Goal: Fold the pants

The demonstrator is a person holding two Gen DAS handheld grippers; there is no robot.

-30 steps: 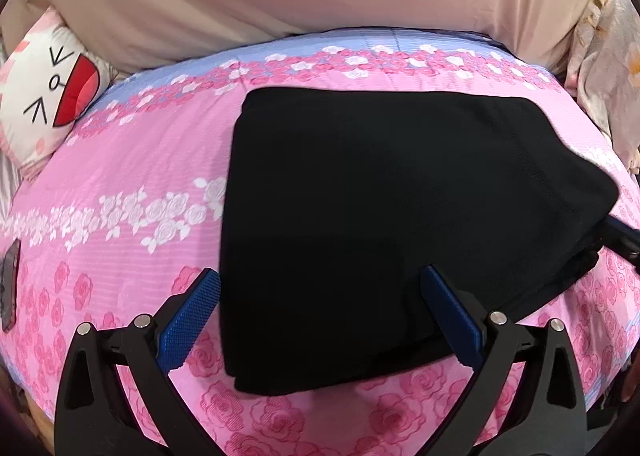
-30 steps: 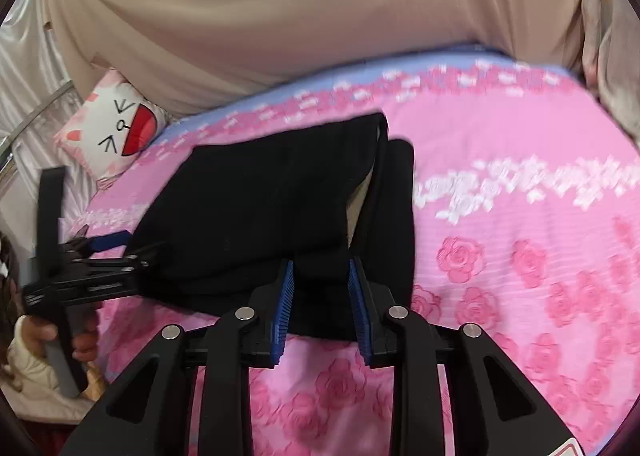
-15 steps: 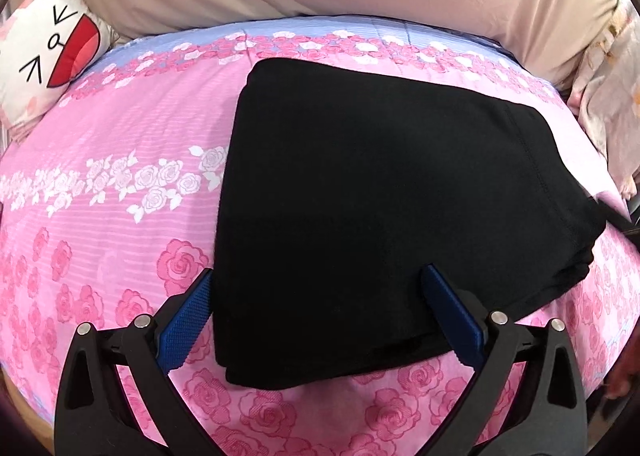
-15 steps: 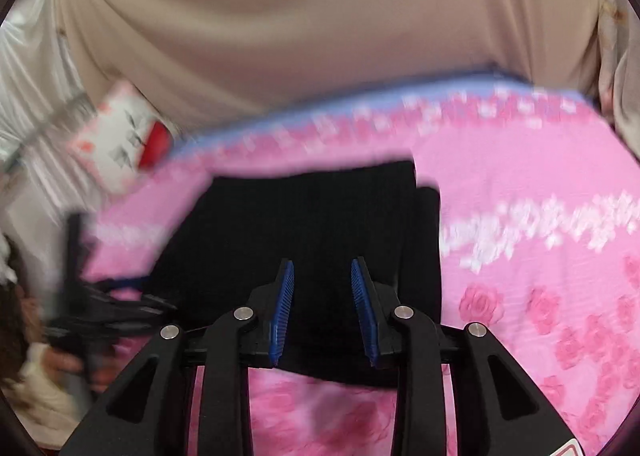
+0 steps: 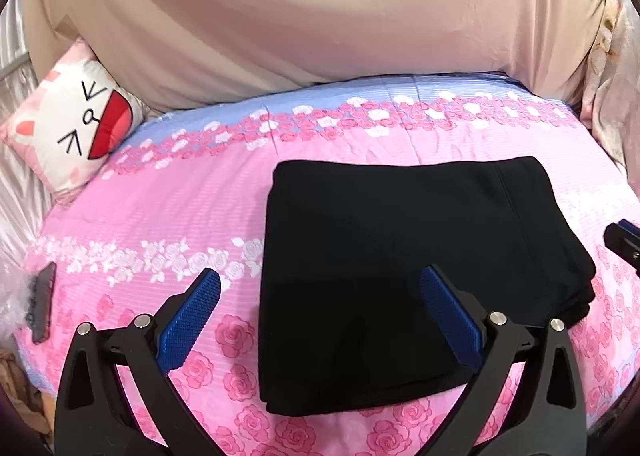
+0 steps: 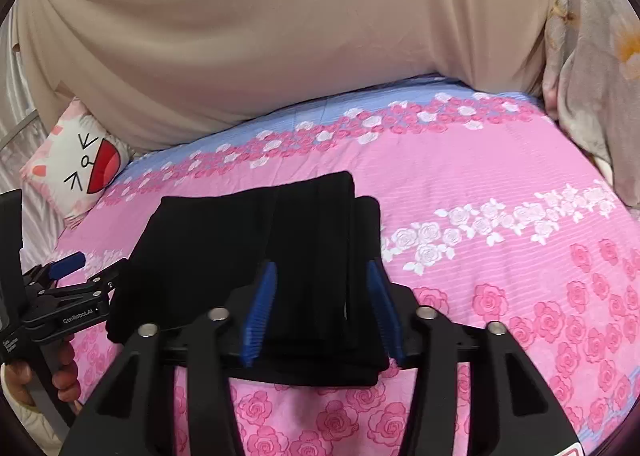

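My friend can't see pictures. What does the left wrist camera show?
Folded black pants lie flat on a pink rose-print bedspread. The open left gripper hovers in front, blue fingers spread wide, holding nothing. A cartoon cat pillow sits at the far left.

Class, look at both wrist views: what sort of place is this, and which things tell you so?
Most likely a bedroom. The folded black pants lie on a bed with a pink rose-print sheet, and a cartoon-face pillow rests at its edge.
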